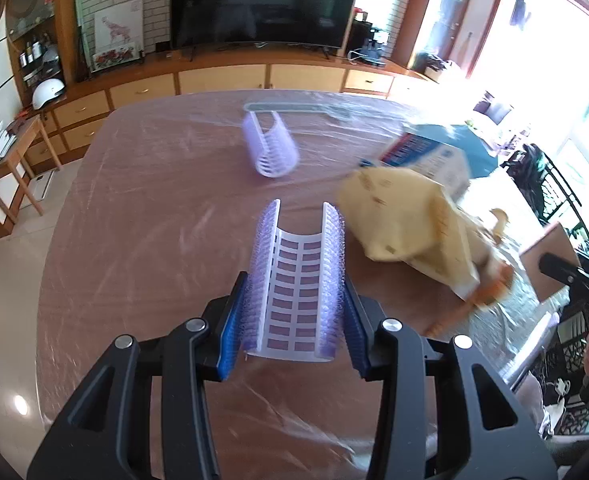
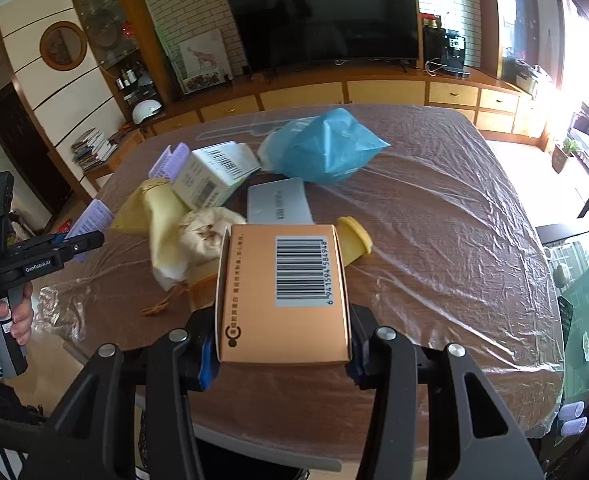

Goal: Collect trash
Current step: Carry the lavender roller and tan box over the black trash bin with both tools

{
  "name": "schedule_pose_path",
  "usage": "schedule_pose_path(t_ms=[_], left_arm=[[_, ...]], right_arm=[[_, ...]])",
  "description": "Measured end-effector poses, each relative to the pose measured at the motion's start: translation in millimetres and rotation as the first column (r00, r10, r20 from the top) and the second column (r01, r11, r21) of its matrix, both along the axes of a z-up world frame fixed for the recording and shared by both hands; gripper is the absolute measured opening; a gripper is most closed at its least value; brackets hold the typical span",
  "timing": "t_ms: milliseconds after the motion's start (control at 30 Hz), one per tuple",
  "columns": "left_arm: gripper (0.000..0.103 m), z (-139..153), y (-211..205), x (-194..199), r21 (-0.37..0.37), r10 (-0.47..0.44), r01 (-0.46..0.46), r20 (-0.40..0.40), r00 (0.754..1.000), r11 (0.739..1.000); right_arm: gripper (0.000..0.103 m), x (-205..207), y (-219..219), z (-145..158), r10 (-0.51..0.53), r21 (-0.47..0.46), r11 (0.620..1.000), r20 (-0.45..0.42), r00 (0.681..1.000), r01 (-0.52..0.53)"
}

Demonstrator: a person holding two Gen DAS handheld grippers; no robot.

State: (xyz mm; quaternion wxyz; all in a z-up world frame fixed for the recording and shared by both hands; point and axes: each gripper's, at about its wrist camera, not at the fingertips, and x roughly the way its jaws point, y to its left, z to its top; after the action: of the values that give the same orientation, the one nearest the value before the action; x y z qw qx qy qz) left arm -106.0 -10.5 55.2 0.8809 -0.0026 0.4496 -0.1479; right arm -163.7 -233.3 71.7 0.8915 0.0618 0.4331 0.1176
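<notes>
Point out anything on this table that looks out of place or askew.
The white barcoded box lies tipped, leaning on the crumpled yellow bag. A second purple plastic tray rests tilted on its curved side, apart from the heap.

Both fisheye views sit just behind their own fingers, looking down and forward over the table (image 1: pixel 142 208) toward the far TV (image 1: pixel 266 0). The left wrist view looks from the table's near-left. The right wrist view looks from its near edge, farther right. Both catch the yellow bag (image 1: pixel 406 224), white box (image 2: pixel 210 176) and TV wall.
</notes>
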Motion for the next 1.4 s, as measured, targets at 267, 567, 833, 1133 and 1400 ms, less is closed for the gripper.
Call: schedule_pose_path(t_ms=[267,567,833,1133,1400], left_arm=[[0.045,8.8,-19.2,-39.7,-0.025,-0.095,0.095,0.016,0.995,0.995],[0.045,10.6,-41.6,-74.9,-0.039,-0.214,0.214,0.004,0.977,0.976],[0.045,-0.4,-62.8,-109.7,-0.026,-0.333,0.332,-0.027,0.943,0.943],[0.045,-16.2,-75.5,-139.9,-0.014,-0.392,0.392,-0.061,0.918,0.920],[0.045,-43.0,-83.8,-153.5,-0.001,-0.409,0.412,-0.134,0.903,0.911]], right_arm=[[0.047,-22.5,17.1,5.3,0.088,0.020,0.996,-0.009,0.996,-0.088],[0.047,-57.7,28.6,1.3,0.165,0.068,0.984,-0.035,0.986,-0.162],[0.047,-83.3,39.2,-4.2,0.230,0.084,0.971,-0.062,0.971,-0.224],[0.047,-109.4,48.3,-22.4,0.271,0.101,0.960,-0.108,0.957,-0.260],[0.047,-120.5,51.5,-51.3,0.294,0.102,0.955,-0.182,0.938,-0.279]])
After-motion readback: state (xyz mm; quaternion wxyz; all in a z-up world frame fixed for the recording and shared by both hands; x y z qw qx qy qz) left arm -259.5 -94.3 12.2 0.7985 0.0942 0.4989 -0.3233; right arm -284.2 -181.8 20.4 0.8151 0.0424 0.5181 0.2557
